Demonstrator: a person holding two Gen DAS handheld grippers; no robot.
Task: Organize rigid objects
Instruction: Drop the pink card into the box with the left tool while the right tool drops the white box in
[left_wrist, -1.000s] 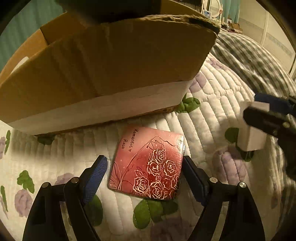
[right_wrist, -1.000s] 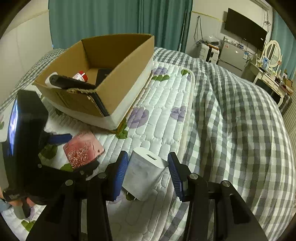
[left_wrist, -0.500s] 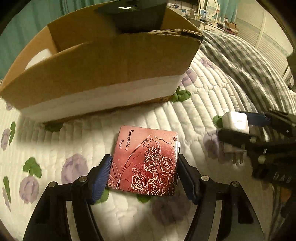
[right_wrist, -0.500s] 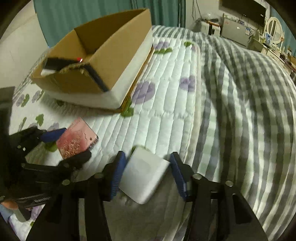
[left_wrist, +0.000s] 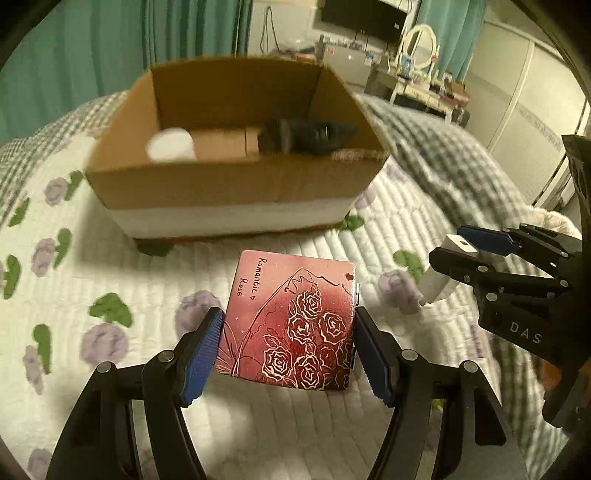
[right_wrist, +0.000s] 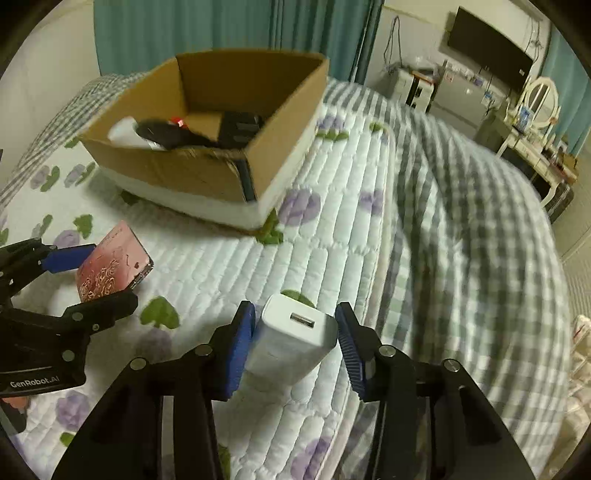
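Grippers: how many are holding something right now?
2. The left gripper clamps the red rose case; the right gripper clamps the white USB charger. Both are lifted over the quilt near the cardboard box.

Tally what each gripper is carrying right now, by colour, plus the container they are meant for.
Red: 1, the rose-print case in the left gripper
White: 1, the USB charger in the right gripper
Brown: 1, the cardboard box
Total: 3. The blurred items inside the box are not counted.
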